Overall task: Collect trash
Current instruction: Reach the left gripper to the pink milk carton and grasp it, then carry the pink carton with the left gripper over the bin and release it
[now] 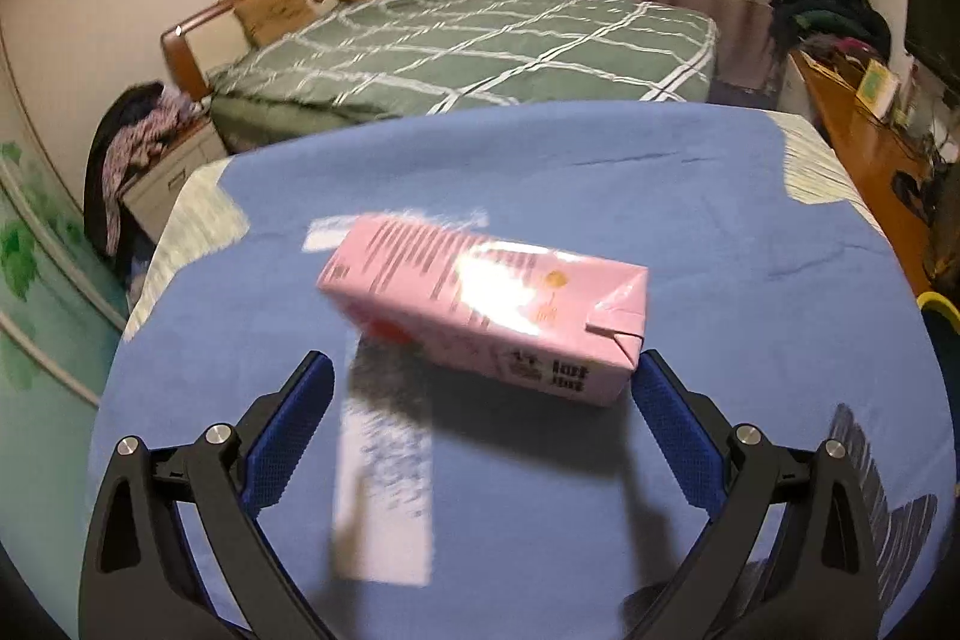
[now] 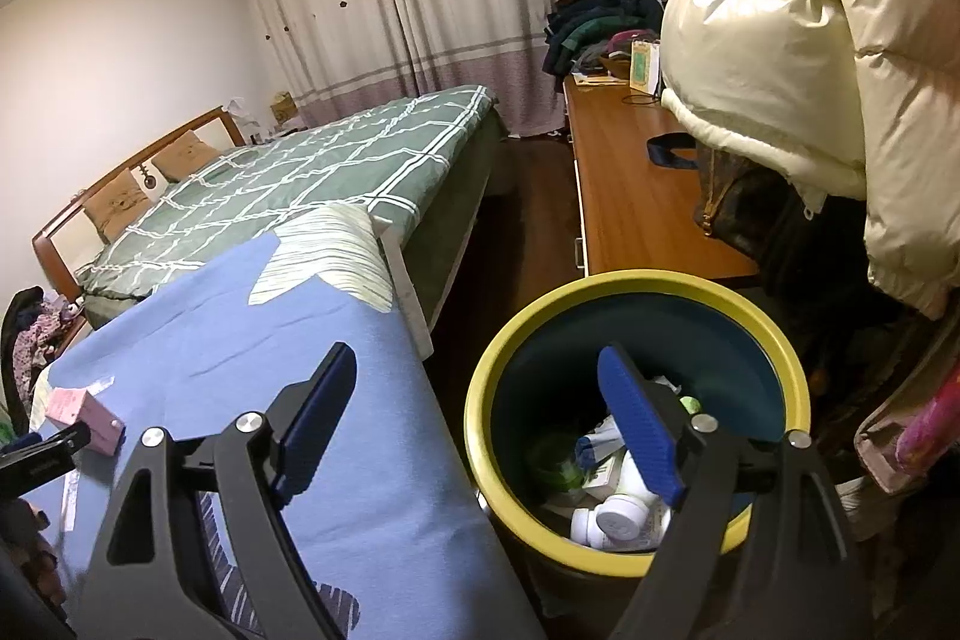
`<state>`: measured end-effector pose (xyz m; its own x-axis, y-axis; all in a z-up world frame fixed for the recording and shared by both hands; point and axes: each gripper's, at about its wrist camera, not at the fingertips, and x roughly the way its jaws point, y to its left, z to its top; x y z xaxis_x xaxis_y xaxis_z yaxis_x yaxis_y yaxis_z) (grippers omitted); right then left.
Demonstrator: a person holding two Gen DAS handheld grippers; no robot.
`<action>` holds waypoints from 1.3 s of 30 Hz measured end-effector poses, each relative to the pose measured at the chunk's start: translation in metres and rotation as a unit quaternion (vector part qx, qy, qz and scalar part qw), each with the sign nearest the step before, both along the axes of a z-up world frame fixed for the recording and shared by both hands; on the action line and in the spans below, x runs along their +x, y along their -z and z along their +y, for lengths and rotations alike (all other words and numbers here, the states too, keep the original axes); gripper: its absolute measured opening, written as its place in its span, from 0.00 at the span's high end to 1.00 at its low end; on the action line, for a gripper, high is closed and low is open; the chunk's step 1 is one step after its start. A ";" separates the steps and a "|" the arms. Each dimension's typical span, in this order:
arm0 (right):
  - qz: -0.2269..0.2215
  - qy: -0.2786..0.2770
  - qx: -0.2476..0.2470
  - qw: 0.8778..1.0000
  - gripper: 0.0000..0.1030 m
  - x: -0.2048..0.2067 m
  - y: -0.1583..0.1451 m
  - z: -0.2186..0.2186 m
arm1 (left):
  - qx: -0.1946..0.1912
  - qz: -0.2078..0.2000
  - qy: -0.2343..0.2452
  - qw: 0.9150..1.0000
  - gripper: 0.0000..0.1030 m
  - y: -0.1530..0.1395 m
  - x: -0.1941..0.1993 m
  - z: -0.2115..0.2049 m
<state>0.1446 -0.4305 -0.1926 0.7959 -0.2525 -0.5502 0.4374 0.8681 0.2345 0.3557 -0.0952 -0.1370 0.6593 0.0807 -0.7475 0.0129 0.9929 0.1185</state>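
Note:
A pink drink carton (image 1: 486, 307) lies on its side on the blue cloth (image 1: 540, 196) of the table. My left gripper (image 1: 480, 370) is open, with its fingertips just short of the carton, one on each side. The carton also shows in the right wrist view (image 2: 84, 415), with the left gripper's finger (image 2: 42, 454) beside it. My right gripper (image 2: 474, 370) is open and empty, held over the gap between the table edge and a trash bin (image 2: 636, 280) with a yellow rim. The bin holds several white bottles (image 2: 618, 514) and wrappers.
A paper strip (image 1: 384, 484) lies on the cloth under the left gripper. A bed with a green checked cover (image 2: 288, 184) stands behind the table. A wooden desk (image 2: 630, 196) and a cream puffer jacket (image 2: 810, 40) are at the right, close to the bin.

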 end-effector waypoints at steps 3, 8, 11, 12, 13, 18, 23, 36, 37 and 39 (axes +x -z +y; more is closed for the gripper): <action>0.001 -0.001 0.002 1.000 0.23 0.001 0.000 -0.001 | 0.004 0.003 -0.006 1.000 0.05 0.000 -0.013 0.026; 0.003 -0.002 -0.001 1.000 0.23 0.001 -0.001 0.000 | 0.018 0.004 -0.049 0.999 0.05 -0.005 -0.031 0.088; 0.006 -0.003 -0.003 1.000 0.23 0.002 -0.001 0.002 | 0.020 -0.002 -0.083 0.996 0.05 -0.009 -0.038 0.121; 0.006 -0.003 -0.004 1.000 0.23 0.002 -0.001 0.002 | 0.006 -0.002 -0.085 0.996 0.05 -0.012 -0.042 0.128; 0.006 -0.002 -0.003 1.000 0.23 0.002 -0.001 0.002 | -0.006 -0.003 -0.079 0.997 0.05 -0.015 -0.046 0.130; 0.006 -0.002 -0.003 1.000 0.23 0.002 0.000 0.001 | -0.043 0.015 -0.021 0.999 0.05 -0.018 -0.043 0.102; 0.006 -0.003 -0.002 1.000 0.23 0.002 0.000 0.001 | -0.045 0.042 -0.025 0.998 0.14 -0.018 -0.008 0.071; 0.005 -0.007 -0.002 1.000 0.22 0.004 -0.001 0.001 | -0.037 0.117 -0.052 0.991 0.42 -0.002 0.073 0.061; 0.005 -0.007 -0.002 1.000 0.22 0.004 -0.001 0.001 | -0.043 0.125 -0.049 0.990 0.47 0.001 0.076 0.061; 0.004 -0.007 -0.001 1.000 0.22 0.003 -0.001 0.001 | -0.056 0.137 -0.041 0.988 0.58 0.005 0.081 0.061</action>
